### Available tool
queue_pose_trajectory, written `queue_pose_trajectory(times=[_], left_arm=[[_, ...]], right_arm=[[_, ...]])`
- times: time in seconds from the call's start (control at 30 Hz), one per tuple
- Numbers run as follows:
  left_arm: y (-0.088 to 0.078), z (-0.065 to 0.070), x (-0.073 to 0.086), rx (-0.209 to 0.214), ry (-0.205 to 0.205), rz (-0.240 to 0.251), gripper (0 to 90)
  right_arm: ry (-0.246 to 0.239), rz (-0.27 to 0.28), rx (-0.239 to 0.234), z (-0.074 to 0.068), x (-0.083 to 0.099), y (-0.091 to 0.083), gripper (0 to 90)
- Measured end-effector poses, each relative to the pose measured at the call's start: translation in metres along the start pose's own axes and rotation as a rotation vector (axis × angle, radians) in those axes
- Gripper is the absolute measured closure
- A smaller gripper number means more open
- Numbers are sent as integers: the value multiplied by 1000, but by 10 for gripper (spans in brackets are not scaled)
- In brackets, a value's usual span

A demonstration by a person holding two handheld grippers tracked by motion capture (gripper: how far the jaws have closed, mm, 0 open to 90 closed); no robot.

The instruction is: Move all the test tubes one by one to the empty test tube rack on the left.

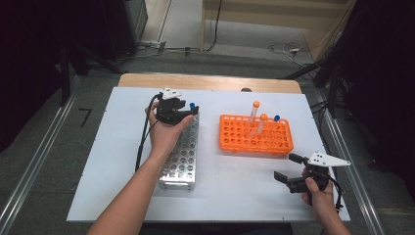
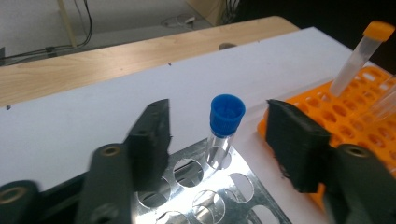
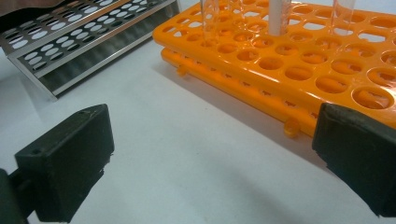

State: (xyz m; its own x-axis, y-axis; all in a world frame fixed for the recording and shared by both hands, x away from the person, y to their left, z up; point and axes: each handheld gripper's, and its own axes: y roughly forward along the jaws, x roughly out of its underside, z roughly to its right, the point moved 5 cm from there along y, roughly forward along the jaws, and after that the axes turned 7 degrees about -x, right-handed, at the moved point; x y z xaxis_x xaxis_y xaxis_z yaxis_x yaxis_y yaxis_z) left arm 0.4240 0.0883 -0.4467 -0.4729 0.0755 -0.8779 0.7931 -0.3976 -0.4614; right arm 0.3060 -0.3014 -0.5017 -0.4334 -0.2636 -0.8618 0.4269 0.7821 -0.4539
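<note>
Two racks stand on your worktop (image 1: 122,196); your left claw (image 2: 217,135) is open around the blue-capped tube (image 2: 224,128), touching nothing.

A white table (image 1: 122,147) carries a metal rack (image 1: 182,156) and an orange rack (image 1: 254,134).

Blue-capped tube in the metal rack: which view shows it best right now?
The left gripper view: the blue-capped tube stands upright in a corner hole of the metal rack, between the left gripper's open fingers, untouched. The high view shows just its blue cap beside the hand. The right gripper view shows the rack, not this tube.
</note>
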Motion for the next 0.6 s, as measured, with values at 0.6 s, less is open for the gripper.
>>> queue_pose_trajectory(times=[0.6], left_arm=[[-66, 29, 13, 171, 24, 74, 14]], right_arm=[[36, 20, 12, 3, -16, 2, 0]])
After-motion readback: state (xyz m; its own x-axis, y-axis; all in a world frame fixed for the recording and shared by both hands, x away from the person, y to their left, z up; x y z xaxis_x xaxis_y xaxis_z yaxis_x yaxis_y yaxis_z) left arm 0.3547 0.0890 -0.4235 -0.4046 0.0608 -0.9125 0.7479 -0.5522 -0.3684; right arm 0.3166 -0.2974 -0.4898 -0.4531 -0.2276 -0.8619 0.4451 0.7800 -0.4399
